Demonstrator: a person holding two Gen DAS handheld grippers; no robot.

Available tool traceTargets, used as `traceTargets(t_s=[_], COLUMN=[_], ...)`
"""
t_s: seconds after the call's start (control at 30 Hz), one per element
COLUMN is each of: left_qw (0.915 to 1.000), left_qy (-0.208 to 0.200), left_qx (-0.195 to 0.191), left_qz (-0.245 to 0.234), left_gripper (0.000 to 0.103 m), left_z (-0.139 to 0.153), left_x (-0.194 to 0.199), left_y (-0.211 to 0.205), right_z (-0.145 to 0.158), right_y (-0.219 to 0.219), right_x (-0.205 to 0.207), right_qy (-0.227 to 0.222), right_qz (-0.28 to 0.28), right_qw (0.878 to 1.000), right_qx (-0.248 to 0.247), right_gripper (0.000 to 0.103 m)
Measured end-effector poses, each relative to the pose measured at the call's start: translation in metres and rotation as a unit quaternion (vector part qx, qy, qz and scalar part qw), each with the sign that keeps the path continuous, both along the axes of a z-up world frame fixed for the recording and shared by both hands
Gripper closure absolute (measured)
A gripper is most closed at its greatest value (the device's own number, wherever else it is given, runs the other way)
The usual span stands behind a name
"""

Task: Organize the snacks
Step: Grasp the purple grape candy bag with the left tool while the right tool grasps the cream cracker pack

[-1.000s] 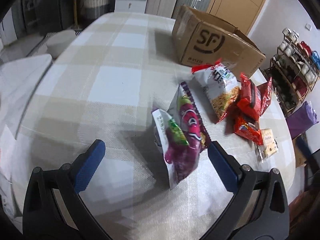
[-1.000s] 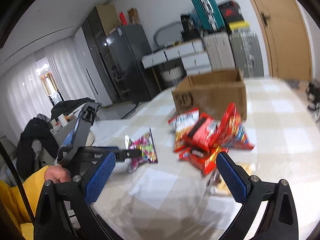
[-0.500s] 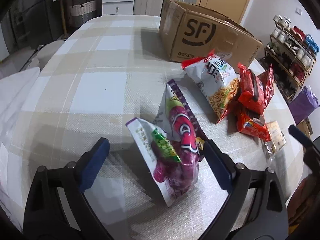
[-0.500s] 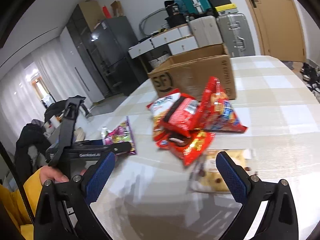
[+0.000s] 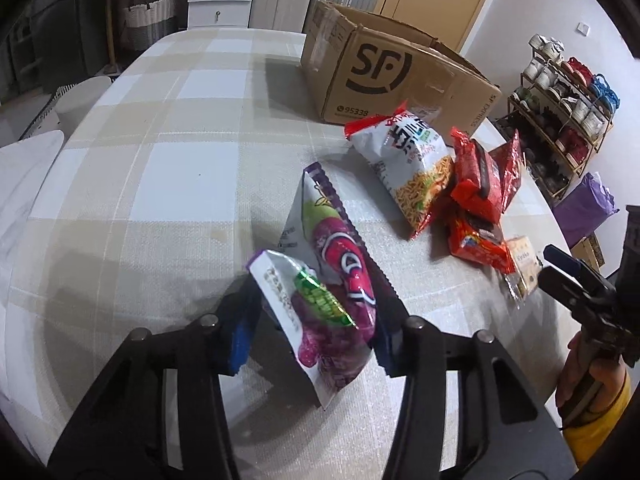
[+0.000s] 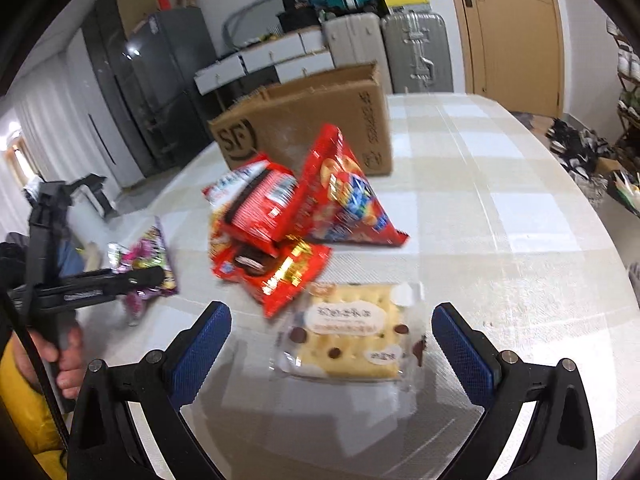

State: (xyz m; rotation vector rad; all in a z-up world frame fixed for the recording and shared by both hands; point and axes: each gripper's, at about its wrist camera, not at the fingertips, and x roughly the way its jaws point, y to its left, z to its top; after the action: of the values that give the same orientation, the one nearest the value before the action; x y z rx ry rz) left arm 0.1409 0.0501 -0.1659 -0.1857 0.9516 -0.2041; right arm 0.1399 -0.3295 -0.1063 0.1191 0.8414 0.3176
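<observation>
Left gripper (image 5: 312, 324) is pinching the purple snack bag (image 5: 332, 304); right gripper (image 6: 332, 340) is gaping wide.
The cracker pack (image 6: 352, 332) is lying between the right fingers on the checked tablecloth (image 5: 168, 168), near the cardboard box (image 5: 384, 76).

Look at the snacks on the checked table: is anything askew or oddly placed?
Yes. The red snack bags lie in a jumbled heap beside the brown cardboard box, overlapping and tilted. One triangular red bag leans on its edge.
</observation>
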Motion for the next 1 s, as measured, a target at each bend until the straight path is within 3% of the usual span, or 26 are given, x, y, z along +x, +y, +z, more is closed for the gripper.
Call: traceTargets(t_s=[0.13,0.5,0.7,0.8,1.0], left_qw=[1.0,0.9998,0.9997,0.9996,0.9997], left_qy=[0.0,-0.018,-0.025,-0.028,-0.026], left_qx=[-0.007,-0.005,-0.001,0.002,0.003], left_qz=[-0.002,-0.001,-0.003,-0.003,-0.005], left_gripper=[0.058,0.058,0.058,0.058,0.058], left_z=[0.0,-0.002,-0.002,-0.002,-0.002], left_x=[-0.007,-0.018,-0.022,-0.024,-0.028], left_y=[0.0,0.001,0.001,0.001,0.001], right_z=[-0.013,-0.02,-0.023,-0.022,-0.02], right_y=[-0.003,0.025,0.033,0.033,0.028], right_x=[0.013,0.015,0.016,0.015,0.011], right_qy=[0.045,0.043,0.042,0.04,0.029], right_qz=[-0.008,0.01,0.007,0.009,0.011], right_qw=[0.999,0.995,0.991,0.991,0.992], right_qx=[0.011,-0.084,-0.129,-0.127,-0.119], right_gripper=[0.001,0.002,0.011,0.013,0.03])
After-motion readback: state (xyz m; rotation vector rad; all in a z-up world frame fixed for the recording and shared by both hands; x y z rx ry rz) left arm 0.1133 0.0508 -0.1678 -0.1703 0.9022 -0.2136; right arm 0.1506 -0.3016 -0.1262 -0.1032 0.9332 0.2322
